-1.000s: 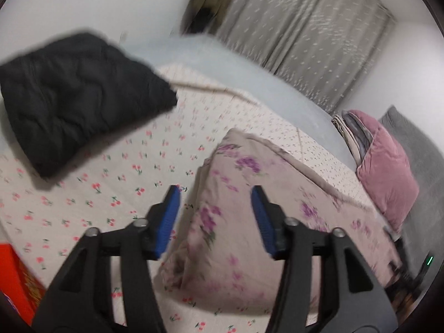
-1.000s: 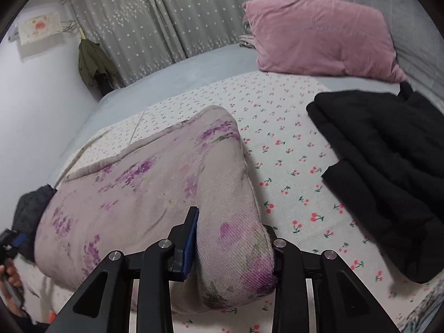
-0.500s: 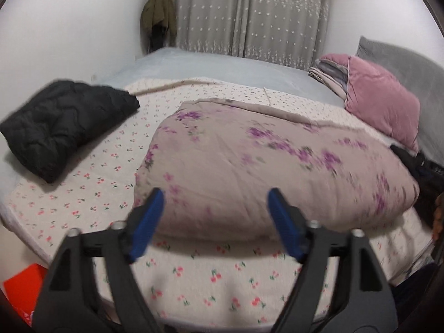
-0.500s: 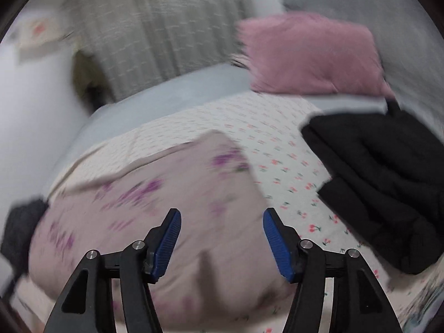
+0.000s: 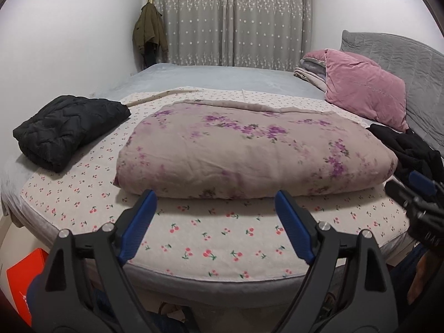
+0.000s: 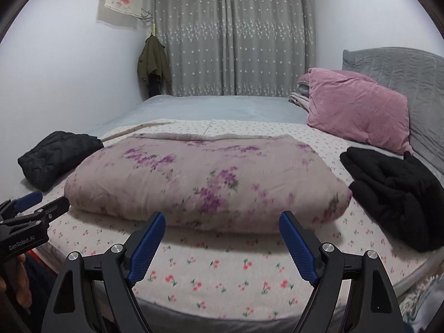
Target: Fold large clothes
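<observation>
The small orange-red box [image 5: 20,279] by the bed is cut off at the left edge. The lumpy black coat [image 5: 410,152] is partly hidden behind the folded purple-flowered quilt [image 5: 249,152] and the right gripper [image 5: 413,191].

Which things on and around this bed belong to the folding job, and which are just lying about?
Part of the job:
floral quilt, folded
quilted black jacket, folded
loose black garment, unfolded
left gripper, open
right gripper, open

Just lying about:
pink pillow
olive coat hanging by the curtain
red box
</observation>
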